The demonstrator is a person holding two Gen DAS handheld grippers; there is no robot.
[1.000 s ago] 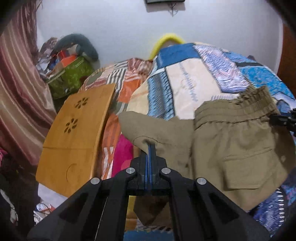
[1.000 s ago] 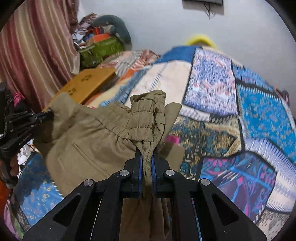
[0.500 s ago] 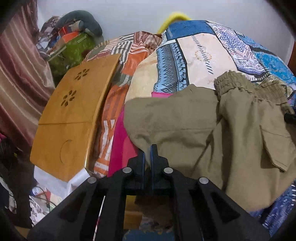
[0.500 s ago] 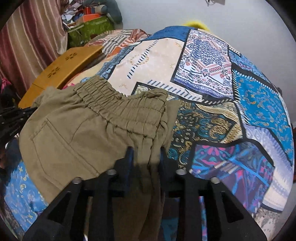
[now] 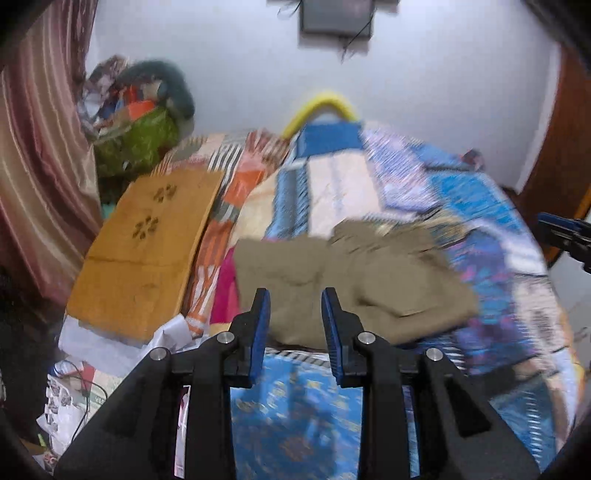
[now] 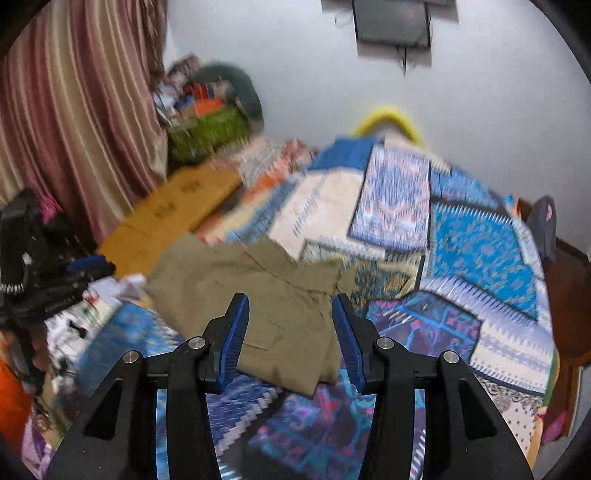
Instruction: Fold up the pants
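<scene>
The khaki pants lie folded in a compact pile on the patchwork bedspread; they also show in the right wrist view. My left gripper is open and empty, held above and just short of the pile's near edge. My right gripper is open and empty, raised above the pile's near right side. The right gripper's tip also shows at the right edge of the left wrist view. Both views are motion-blurred.
A wooden lap table leans at the bed's left side, over papers and clutter. A striped curtain hangs at left. A green bag sits in the far corner. A dark panel hangs on the wall.
Both grippers opened, let go of the pants and pulled back and up. The pants now rest folded on the bed.
</scene>
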